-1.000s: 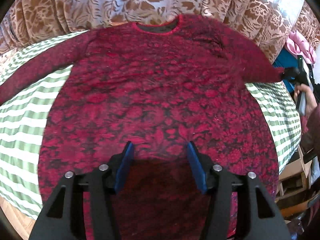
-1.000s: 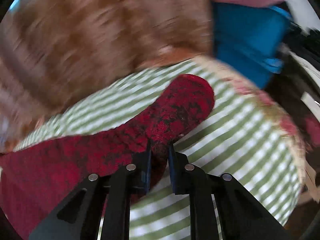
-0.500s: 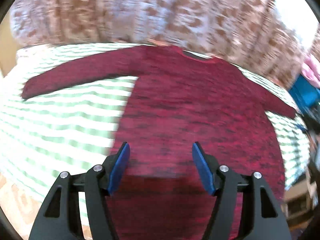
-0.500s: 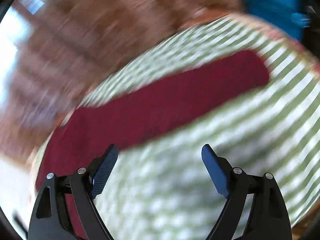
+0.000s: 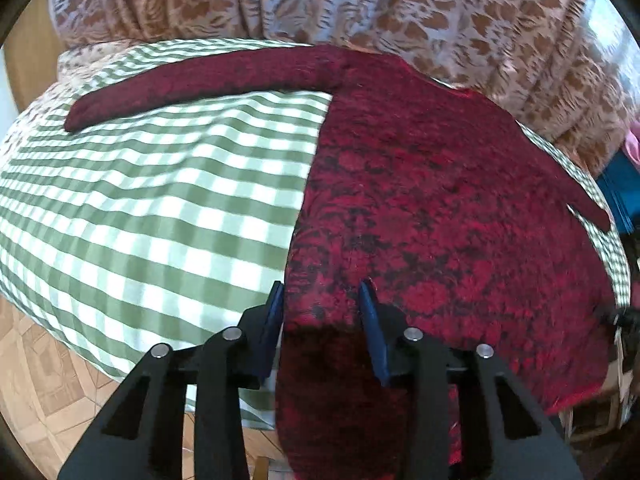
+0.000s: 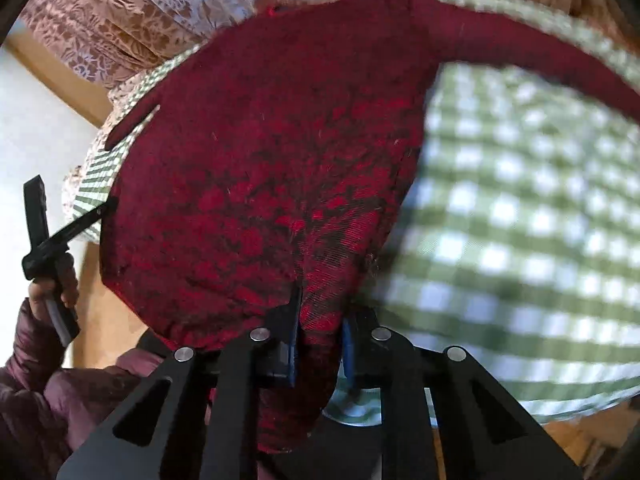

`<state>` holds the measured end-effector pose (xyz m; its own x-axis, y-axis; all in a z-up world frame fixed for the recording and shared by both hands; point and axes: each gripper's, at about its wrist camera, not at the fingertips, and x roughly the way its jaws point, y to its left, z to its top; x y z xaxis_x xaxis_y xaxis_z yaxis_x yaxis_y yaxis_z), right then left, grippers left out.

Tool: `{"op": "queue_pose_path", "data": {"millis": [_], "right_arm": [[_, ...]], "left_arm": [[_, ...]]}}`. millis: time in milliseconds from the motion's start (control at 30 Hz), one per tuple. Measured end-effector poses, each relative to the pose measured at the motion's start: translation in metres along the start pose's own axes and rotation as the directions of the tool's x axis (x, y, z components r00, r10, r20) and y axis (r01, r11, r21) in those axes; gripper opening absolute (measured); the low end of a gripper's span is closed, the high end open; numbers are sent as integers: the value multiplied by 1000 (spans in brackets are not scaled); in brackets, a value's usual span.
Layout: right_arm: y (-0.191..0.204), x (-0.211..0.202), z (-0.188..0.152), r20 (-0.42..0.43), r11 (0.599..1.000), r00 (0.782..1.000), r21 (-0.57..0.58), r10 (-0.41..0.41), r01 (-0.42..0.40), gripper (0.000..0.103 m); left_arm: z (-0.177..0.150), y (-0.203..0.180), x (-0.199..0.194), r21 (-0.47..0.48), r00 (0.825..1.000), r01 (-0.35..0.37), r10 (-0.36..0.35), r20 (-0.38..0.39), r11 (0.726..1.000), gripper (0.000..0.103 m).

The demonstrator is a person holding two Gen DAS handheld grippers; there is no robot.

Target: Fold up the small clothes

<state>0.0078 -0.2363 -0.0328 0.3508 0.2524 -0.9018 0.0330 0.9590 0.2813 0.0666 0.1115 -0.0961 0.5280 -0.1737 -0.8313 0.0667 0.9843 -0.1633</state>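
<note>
Both of your grippers had shifted from a second earlier: your right gripper [image 6: 320,320] had left the sleeve cuff for the sweater's bottom corner, and your left gripper [image 5: 322,312] had slid to the opposite bottom corner. You had the red patterned sweater [image 5: 432,208] lying flat, front up, on the green checked cloth [image 5: 160,208], both sleeves spread out sideways and the hem hanging over the near edge. Your right jaws were closing, and the pads already pinched a bunched fold of the hem. Your left jaws were closing too, straddling the sweater's side edge, the pads not yet pressing it. Your left hand [image 6: 52,284], in a dark puffy sleeve [image 6: 36,364], showed in the right wrist view. Brown floral curtains [image 5: 360,4] hung behind. No containers were clearly visible.
</note>
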Motion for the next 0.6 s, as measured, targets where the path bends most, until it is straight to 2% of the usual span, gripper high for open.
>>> {"op": "queue_pose_path", "data": {"millis": [100, 167, 200, 233, 267, 300, 333, 400, 433, 467, 500, 567, 600], "right_arm": [[-1, -6, 1, -16, 998, 998, -37, -53, 52, 15], [-2, 15, -5, -95, 995, 991, -53, -90, 85, 18], [-1, 21, -6, -100, 993, 989, -57, -107, 101, 23], [-1, 21, -4, -97, 995, 991, -52, -95, 90, 31], [-2, 19, -1, -91, 996, 993, -40, -81, 78, 37], [-4, 12, 5, -62, 997, 995, -23, -74, 72, 54], [-6, 4, 10, -22, 997, 997, -20, -80, 79, 64], [-9, -13, 22, 52, 994, 993, -18, -107, 108, 73], [-10, -20, 27, 87, 993, 990, -8, -115, 116, 78], [-12, -27, 34, 131, 993, 984, 7, -120, 120, 80], [-13, -34, 44, 188, 993, 975, 25, -118, 115, 81], [-7, -36, 51, 245, 996, 965, 43, -90, 81, 81], [-2, -33, 58, 266, 997, 961, 53, -69, 57, 81]], "left_arm": [[-12, -7, 6, 6, 1000, -5, 5, -26, 1000, 38], [-13, -5, 5, -13, 1000, 4, -4, -26, 1000, 38], [-12, -2, 2, -31, 1000, 16, -17, -22, 999, 40], [-10, 1, 0, -53, 999, 27, -28, -17, 998, 47], [-9, 6, -2, -81, 999, 41, -42, -7, 996, 48], [-7, 13, -7, -121, 998, 64, -63, 14, 991, 51], [-5, 19, -10, -147, 997, 78, -74, 28, 986, 53], [2, 27, -12, -189, 995, 89, -81, 50, 978, 53], [7, 31, -15, -181, 996, 62, -50, 70, 982, 53], [15, 36, -18, -170, 996, 21, -6, 92, 985, 54], [25, 45, -21, -183, 993, -20, 41, 113, 983, 60], [38, 67, -22, -246, 990, -34, 67, 126, 969, 64], [46, 86, -23, -310, 987, -40, 86, 136, 950, 64]]}}
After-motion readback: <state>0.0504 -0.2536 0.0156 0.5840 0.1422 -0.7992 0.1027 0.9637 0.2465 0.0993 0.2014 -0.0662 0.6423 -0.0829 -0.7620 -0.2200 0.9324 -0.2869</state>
